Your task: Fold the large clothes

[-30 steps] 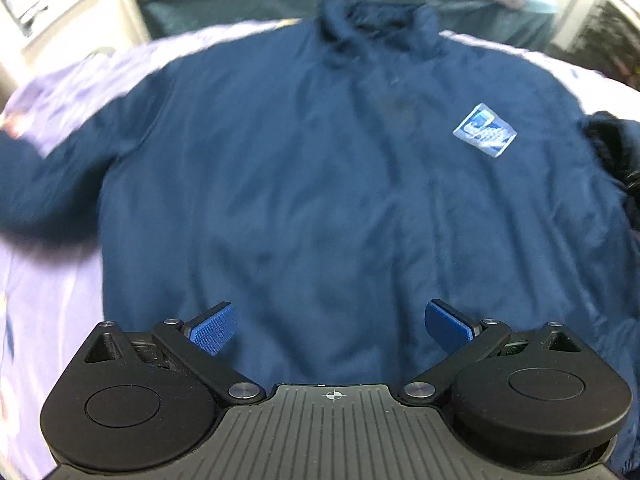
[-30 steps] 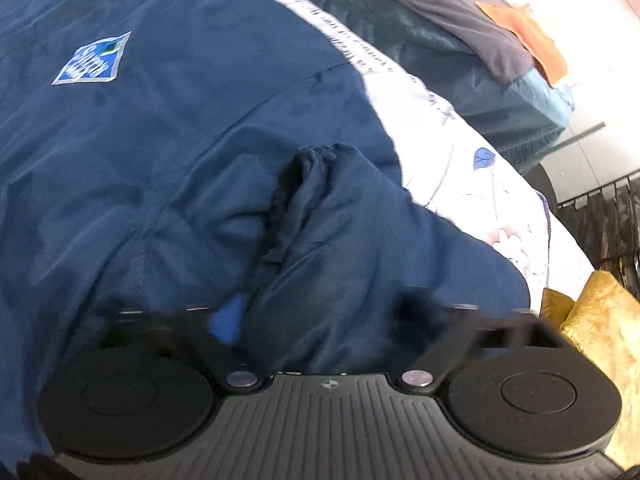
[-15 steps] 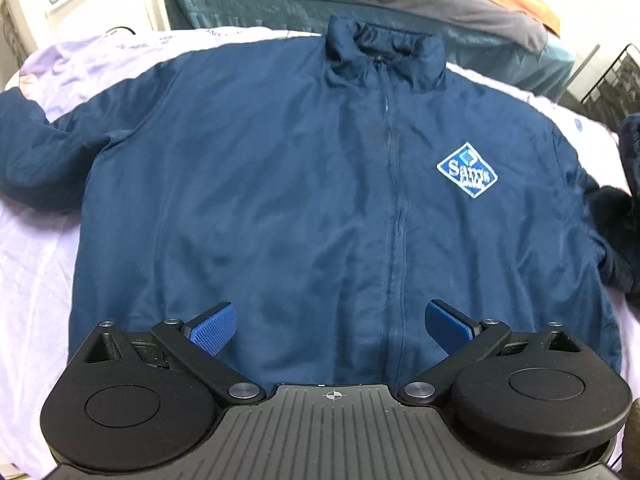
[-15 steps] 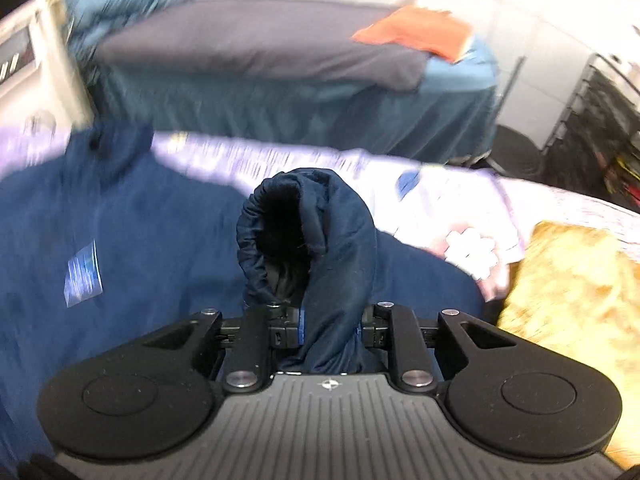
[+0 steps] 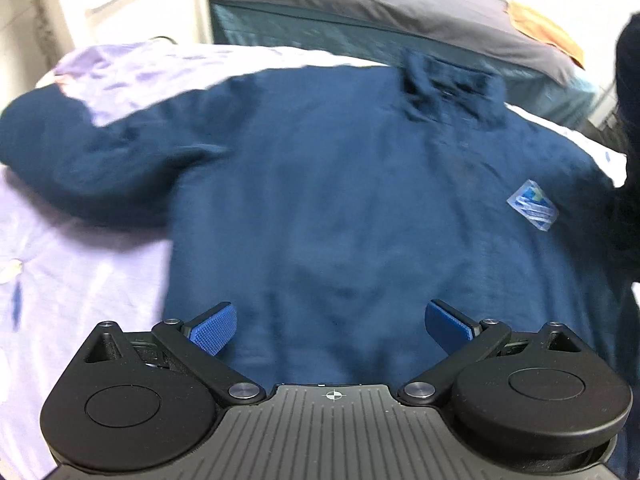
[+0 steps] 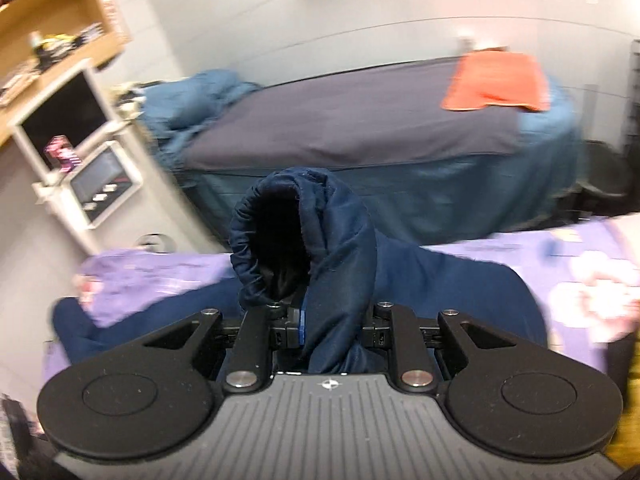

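1. Left wrist view: the navy jacket (image 5: 340, 208) lies spread front-up on the lavender bedsheet (image 5: 80, 264), collar (image 5: 452, 84) toward the far bed, a blue chest logo (image 5: 533, 205) at right (blurred). The left tool (image 5: 331, 322) hovers over the hem, its blue pads (image 5: 212, 328) spread wide and empty.
2. Right wrist view: the right tool (image 6: 332, 324) is clenched on the jacket's sleeve cuff (image 6: 304, 248), lifted above the bed; an orange cloth (image 6: 496, 82) lies on the far bed (image 6: 360, 128).
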`<move>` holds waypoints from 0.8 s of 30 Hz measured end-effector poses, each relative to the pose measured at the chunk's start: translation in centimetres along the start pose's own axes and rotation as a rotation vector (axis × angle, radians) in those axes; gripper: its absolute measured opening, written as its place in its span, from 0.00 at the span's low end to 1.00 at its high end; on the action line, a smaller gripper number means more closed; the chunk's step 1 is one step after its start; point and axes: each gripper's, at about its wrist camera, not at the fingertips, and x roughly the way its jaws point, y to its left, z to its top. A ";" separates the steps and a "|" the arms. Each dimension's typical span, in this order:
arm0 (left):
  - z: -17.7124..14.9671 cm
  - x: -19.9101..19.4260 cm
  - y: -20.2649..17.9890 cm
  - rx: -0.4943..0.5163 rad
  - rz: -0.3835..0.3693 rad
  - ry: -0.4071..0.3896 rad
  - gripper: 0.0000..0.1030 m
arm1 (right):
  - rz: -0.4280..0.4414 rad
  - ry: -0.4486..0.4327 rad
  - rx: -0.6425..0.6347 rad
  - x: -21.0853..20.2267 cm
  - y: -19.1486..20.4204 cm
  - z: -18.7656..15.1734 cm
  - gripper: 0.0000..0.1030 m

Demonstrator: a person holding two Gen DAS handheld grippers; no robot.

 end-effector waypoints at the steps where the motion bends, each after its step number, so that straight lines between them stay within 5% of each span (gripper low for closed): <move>1: 0.0 -0.2 0.9 -0.006 0.009 -0.004 1.00 | 0.013 0.006 -0.003 1.3 1.7 -0.2 0.23; 8: -1.1 -0.7 6.4 -0.093 0.042 0.003 1.00 | 0.003 0.133 -0.116 10.4 10.7 -5.4 0.30; 13: -1.8 -1.0 8.2 -0.128 0.051 0.008 1.00 | -0.024 0.237 -0.166 14.9 13.9 -10.3 0.75; 19: -2.1 -0.6 8.7 -0.138 0.053 0.016 1.00 | 0.018 0.276 -0.214 13.3 15.5 -12.8 0.84; 24: -0.7 -0.4 7.2 -0.098 0.014 -0.013 1.00 | -0.045 0.254 -0.168 10.7 12.1 -12.5 0.86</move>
